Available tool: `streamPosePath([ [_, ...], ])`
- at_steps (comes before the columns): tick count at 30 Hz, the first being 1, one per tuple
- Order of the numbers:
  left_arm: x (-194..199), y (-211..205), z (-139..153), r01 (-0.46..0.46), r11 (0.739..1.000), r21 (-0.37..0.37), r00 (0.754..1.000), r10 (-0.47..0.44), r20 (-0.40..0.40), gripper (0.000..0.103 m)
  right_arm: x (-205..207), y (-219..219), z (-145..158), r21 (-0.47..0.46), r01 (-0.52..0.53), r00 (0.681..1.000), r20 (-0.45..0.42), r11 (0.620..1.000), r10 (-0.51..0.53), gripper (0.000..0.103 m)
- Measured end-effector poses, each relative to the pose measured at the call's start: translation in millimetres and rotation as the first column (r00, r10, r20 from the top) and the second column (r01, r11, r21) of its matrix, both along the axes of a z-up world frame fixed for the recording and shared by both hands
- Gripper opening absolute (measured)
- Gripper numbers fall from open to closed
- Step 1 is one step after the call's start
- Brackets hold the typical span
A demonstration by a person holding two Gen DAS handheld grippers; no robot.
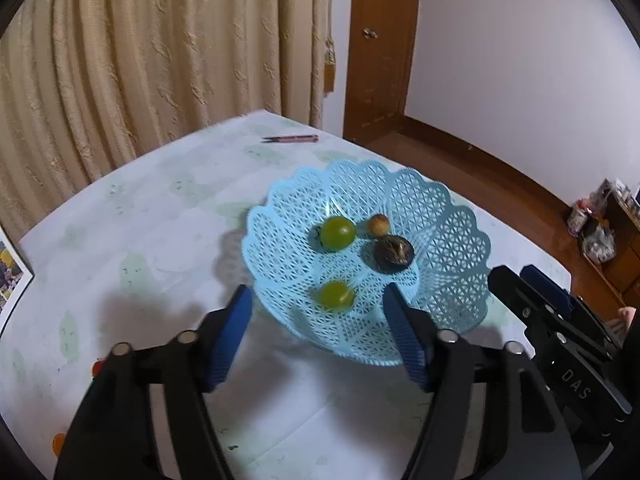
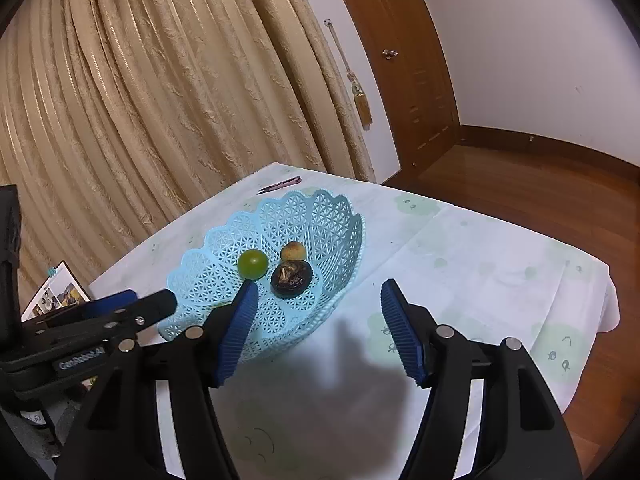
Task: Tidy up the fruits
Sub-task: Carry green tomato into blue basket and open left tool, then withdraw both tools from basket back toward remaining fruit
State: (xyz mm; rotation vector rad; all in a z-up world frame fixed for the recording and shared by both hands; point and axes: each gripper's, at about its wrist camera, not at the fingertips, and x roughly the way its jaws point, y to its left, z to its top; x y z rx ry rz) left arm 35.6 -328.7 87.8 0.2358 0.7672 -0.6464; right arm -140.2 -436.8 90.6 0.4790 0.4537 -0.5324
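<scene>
A light blue lattice basket (image 1: 460,216) (image 2: 320,204) stands on the pale tablecloth. In it lie a green grape (image 1: 338,233) (image 2: 253,264), a small tan fruit (image 1: 378,225) (image 2: 292,251) and a dark brown wrinkled fruit (image 1: 392,253) (image 2: 291,275). A second green grape (image 1: 334,295), blurred, is over the basket's near side. It sits between the blue pads of my left gripper (image 1: 316,294), and neither pad touches it. That gripper is open. My right gripper (image 2: 319,286) is open at the basket's near right rim, holding nothing.
Pink-handled snips (image 1: 290,139) (image 2: 280,185) lie at the table's far edge near the beige curtain. A photo booklet (image 2: 56,292) sits at the left edge. To the right the table ends above a wooden floor (image 2: 540,184). Clutter stands on a low shelf (image 1: 600,236).
</scene>
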Motion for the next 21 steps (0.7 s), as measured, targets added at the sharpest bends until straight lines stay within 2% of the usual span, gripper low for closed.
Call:
streamPosePath([
  [2,2,5,1,-0.015,1.000,0.000,1.000,0.015,-0.006,0.072,-1,2,-1,-0.001,0.003,1.000,0.005,1.000,-0.003,0.074],
  [8,10,28,5,-0.075,0.997,-0.013,0.997,0.075,-0.013,0.085,1,8,1,-0.005,-0.005,1.000,0.008,1.000,0.005,0.074],
  [21,7,94,32,-0.180,0.983,-0.044,0.982,0.182,0.041,0.089,10,37,11,-0.012,-0.063,0.998,0.021,0.998,0.063,0.076],
])
